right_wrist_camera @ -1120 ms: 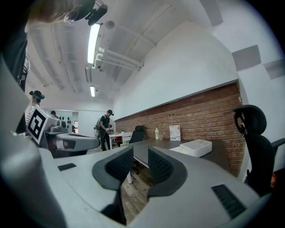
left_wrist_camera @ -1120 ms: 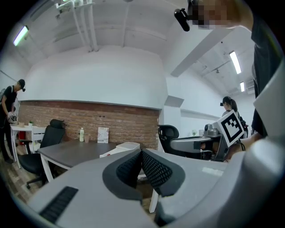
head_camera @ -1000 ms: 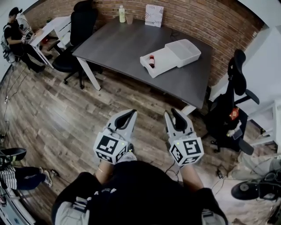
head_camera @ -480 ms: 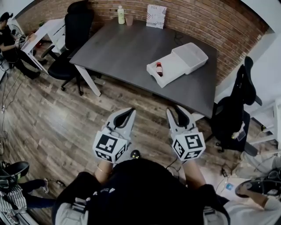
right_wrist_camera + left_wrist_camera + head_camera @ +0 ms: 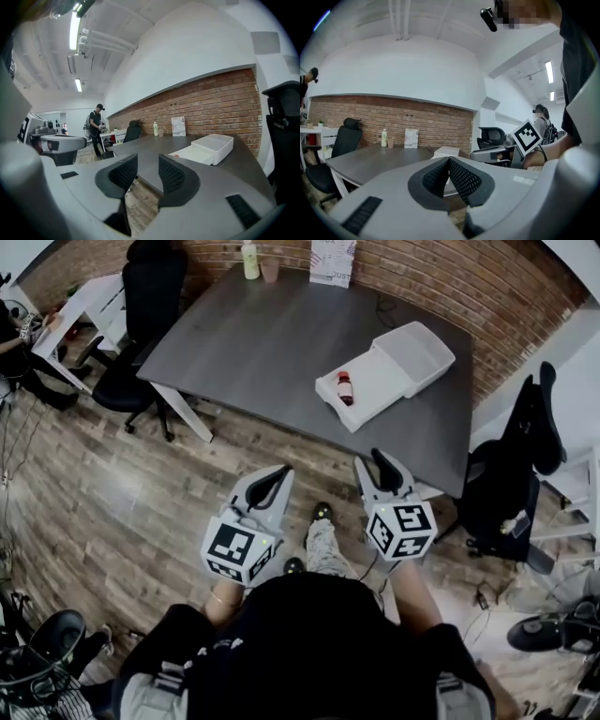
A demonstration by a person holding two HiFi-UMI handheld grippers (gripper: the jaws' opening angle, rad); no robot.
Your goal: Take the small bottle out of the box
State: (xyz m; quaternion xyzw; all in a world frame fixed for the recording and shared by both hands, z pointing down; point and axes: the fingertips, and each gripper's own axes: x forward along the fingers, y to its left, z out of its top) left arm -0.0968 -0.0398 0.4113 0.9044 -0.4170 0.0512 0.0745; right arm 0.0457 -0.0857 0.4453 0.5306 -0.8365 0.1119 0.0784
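A small red bottle [image 5: 345,388] lies in the open white box [image 5: 370,395], whose lid part [image 5: 414,354] lies beside it on the dark grey table [image 5: 253,334]. Both grippers hang over the wooden floor, short of the table's near edge and well apart from the box. My left gripper [image 5: 272,479] is shut with nothing in it; its pads meet at the tip in the left gripper view [image 5: 449,161]. My right gripper [image 5: 373,463] has its jaws opening, with a clear gap and nothing between them [image 5: 147,161]. The box [image 5: 206,147] lies ahead of it.
A green bottle [image 5: 249,259], a cup and a printed sign [image 5: 332,261] stand at the table's far edge by the brick wall. Black office chairs stand at the left [image 5: 145,315] and right [image 5: 520,465]. A white desk [image 5: 80,310] is at far left.
The view has moved closer to the table, so the box now sits nearer my grippers. My right jaws have spread a little. A leg and shoe now show between the grippers.
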